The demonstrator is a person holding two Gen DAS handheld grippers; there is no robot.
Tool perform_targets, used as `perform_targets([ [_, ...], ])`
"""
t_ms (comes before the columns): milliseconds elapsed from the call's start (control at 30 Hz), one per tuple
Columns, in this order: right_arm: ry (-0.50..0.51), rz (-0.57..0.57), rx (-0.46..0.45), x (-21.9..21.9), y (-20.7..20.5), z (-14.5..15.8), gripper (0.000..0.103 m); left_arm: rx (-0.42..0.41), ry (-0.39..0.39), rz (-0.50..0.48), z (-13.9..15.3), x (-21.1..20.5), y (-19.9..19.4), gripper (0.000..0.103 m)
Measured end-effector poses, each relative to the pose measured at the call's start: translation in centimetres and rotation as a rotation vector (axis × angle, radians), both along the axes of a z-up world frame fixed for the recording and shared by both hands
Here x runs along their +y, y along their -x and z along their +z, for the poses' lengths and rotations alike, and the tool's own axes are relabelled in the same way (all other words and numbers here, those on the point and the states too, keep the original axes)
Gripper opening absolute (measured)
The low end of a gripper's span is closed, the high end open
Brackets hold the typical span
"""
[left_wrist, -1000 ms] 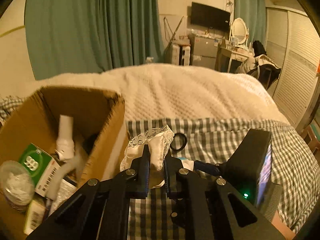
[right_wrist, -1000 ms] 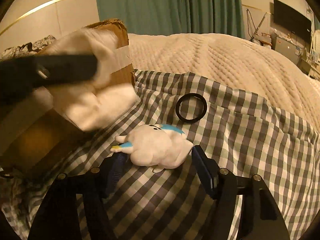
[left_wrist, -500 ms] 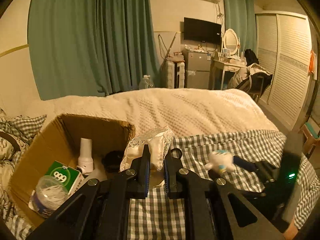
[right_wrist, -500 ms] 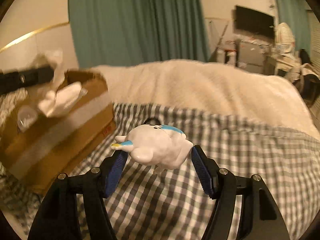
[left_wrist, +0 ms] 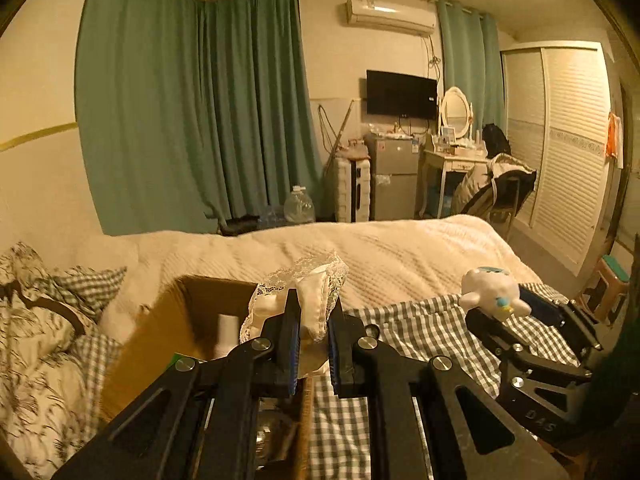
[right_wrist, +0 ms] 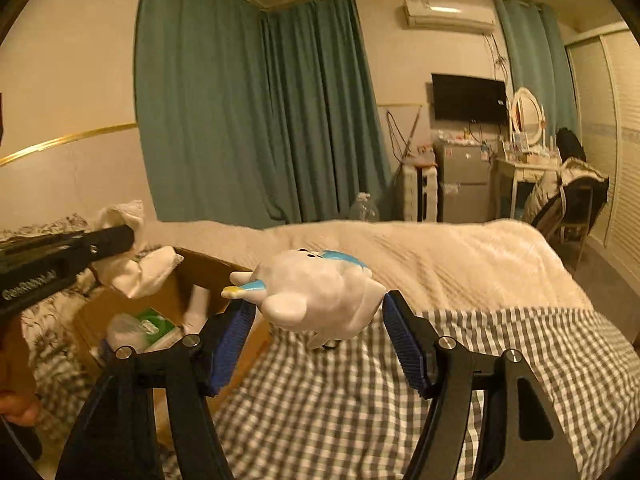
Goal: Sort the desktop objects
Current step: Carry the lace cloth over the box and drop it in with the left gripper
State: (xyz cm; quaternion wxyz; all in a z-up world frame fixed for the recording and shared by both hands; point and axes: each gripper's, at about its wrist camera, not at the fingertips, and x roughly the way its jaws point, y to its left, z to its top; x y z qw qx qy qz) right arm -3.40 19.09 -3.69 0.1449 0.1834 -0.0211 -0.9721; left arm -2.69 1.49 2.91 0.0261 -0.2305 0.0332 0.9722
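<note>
My left gripper (left_wrist: 312, 316) is shut on a white lace-edged cloth (left_wrist: 308, 284) and holds it above the open cardboard box (left_wrist: 160, 344); it also shows in the right wrist view (right_wrist: 116, 240) with the cloth (right_wrist: 136, 268). My right gripper (right_wrist: 316, 320) is shut on a white plush toy with blue trim (right_wrist: 316, 292), lifted above the checked cloth (right_wrist: 360, 400); the toy also shows in the left wrist view (left_wrist: 492, 288). The box (right_wrist: 200, 272) holds a green packet (right_wrist: 154, 320), a white bottle and a clear container.
The checked cloth (left_wrist: 420, 324) lies over a cream bedspread (left_wrist: 380, 248). Patterned pillows (left_wrist: 40, 344) lie left of the box. Teal curtains, a fridge, a dresser and a chair stand beyond the bed.
Both grippers have risen well above the bed. The left one carried the lace cloth up over the box; the right one lifted the plush toy off the checked cloth.
</note>
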Motion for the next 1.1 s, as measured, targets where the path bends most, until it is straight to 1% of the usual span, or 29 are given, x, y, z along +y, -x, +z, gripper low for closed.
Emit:
perform_targets([
  [167,-0.015,0.032,0.042,-3.0,-2.1,3.3,0.066,0.031,0.002,0.013,1.5,-2.4,-1.4,0.011],
  [300,-0.005,0.056,0.058,-4.8,-3.1,5.1,0.066,0.057,0.012,0.029,2.4,-3.9,-2.5,0.011],
  [500,-0.005,0.093,0.094,-7.7,-4.4,7.0,0.063,0.085,0.009,0.053,3.5,-6.7,-3.6,0.011],
  [633,0.0,0.119,0.094,-9.5,-4.5,8.0,0.061,0.091,-0.001,0.066,3.7,-8.3,-4.0,0.011],
  [700,0.001,0.13,0.097,-10.4,-4.4,8.2,0.053,0.09,-0.006,0.076,3.7,-9.2,-3.9,0.011],
  [733,0.0,0.133,0.094,-10.7,-4.3,8.3,0.039,0.087,-0.008,0.082,3.6,-9.7,-3.8,0.011],
  [767,-0.001,0.137,0.086,-11.1,-4.0,8.3,0.037,0.085,-0.009,0.088,3.6,-10.2,-3.7,0.011],
  [900,-0.008,0.159,0.068,-12.8,-2.7,7.8,0.037,0.065,-0.029,0.118,2.8,-12.3,-2.6,0.011],
  [1000,-0.018,0.171,0.023,-14.1,-0.9,7.0,0.036,0.025,-0.045,0.145,1.6,-13.7,-1.4,0.011],
  [1100,-0.03,0.179,-0.028,-14.8,0.8,5.6,0.036,-0.025,-0.038,0.166,-0.1,-14.9,0.4,0.011],
])
